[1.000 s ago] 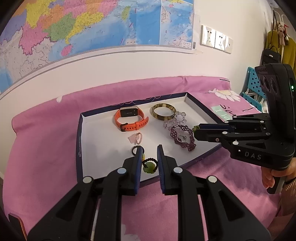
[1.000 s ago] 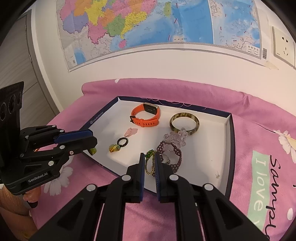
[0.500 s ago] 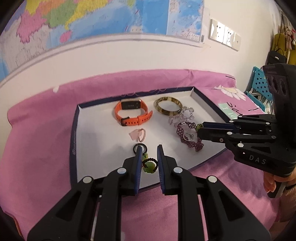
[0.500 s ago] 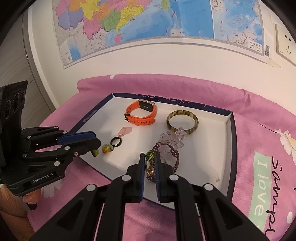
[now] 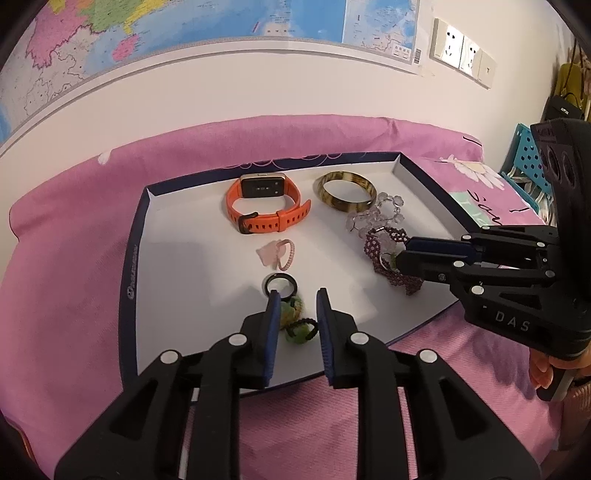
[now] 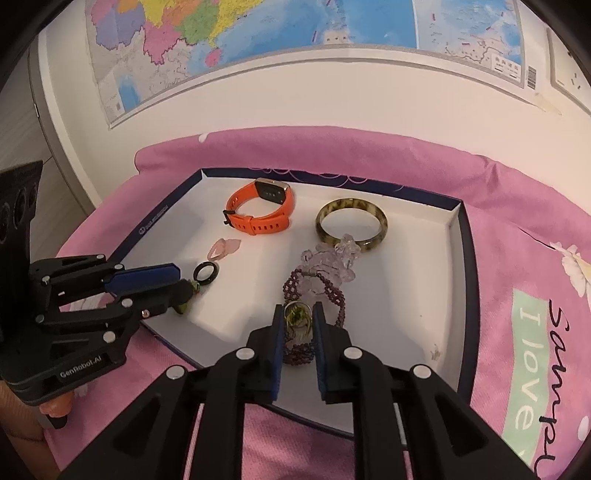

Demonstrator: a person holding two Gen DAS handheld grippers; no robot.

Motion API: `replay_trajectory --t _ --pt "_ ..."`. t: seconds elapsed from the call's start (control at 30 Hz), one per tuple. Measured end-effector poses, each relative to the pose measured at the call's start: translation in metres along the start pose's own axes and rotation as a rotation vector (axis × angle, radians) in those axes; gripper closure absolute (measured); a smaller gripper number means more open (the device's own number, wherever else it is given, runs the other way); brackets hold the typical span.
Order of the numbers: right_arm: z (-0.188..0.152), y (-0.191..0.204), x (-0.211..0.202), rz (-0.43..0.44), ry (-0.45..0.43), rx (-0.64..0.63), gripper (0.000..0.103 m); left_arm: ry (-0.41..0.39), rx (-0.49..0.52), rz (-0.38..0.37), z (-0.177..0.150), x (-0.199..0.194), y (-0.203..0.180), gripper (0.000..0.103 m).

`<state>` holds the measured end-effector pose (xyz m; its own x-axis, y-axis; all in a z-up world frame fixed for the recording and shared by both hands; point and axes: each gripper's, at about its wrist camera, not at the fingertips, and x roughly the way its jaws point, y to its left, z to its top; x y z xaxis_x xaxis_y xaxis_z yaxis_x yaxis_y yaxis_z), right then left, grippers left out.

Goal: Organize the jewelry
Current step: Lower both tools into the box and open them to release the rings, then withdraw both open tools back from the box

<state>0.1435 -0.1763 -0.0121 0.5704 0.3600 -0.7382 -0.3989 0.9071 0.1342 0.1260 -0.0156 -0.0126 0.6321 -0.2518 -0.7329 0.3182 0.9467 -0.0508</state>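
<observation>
Two wrist cameras, both looking steeply down at one tray

Your left wrist view is looking close along its fingers from the tray (image 5: 133, 258)'s near-left edge; your right wrist view is facing it from the near-right. Both are sharing the tray, the orange watch (image 6: 258, 214), the wall map (image 5: 184, 33), and, seemingly, each other's gripper.

In the tray (image 5: 137, 236), the watch (image 5: 266, 208) lies left of the bangle (image 5: 347, 192).

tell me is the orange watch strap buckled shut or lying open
Buckled shut: the orange watch forms a closed loop in the white tray, its strap tail threaded through the dark buckle.
</observation>
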Motion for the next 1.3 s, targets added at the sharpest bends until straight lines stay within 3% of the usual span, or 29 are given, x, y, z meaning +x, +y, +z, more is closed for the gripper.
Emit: replay_trajectory --t 0.13,0.2,0.23,0.37,0.5,0.53,0.87,1.3 --pt "-0.001 0.000 -0.008 0.003 -0.022 0.011 0.080 -0.014 0.002 0.012 -0.001 -0.006 0.000 0.063" --pt "-0.003 0.000 -0.015 0.003 -0.039 0.016 0.070 -0.031 0.000 0.027 -0.002 -0.013 0.000 0.044" --pt "-0.005 0.000 -0.020 0.004 -0.049 0.022 0.067 -0.049 0.009 0.035 -0.003 -0.018 -0.002 0.042" --pt "-0.013 0.000 -0.035 -0.003 -0.089 0.041 0.041 -0.097 0.039 0.075 -0.008 -0.038 -0.008 0.012" --pt "-0.025 0.004 -0.051 -0.031 -0.128 0.040 0.010 -0.111 0.032 0.115 -0.016 -0.052 -0.008 0.005" --pt "-0.028 0.004 -0.053 -0.038 -0.134 0.042 0.006 -0.110 0.024 0.120 -0.018 -0.055 -0.008 0.005" --pt "-0.055 0.021 -0.072 -0.137 -0.162 0.037 0.007 -0.076 -0.115 0.208 -0.043 -0.069 -0.001 0.005" --pt "-0.071 0.030 -0.079 -0.117 -0.152 0.057 0.007 -0.053 -0.131 0.230 -0.055 -0.076 -0.008 0.005"
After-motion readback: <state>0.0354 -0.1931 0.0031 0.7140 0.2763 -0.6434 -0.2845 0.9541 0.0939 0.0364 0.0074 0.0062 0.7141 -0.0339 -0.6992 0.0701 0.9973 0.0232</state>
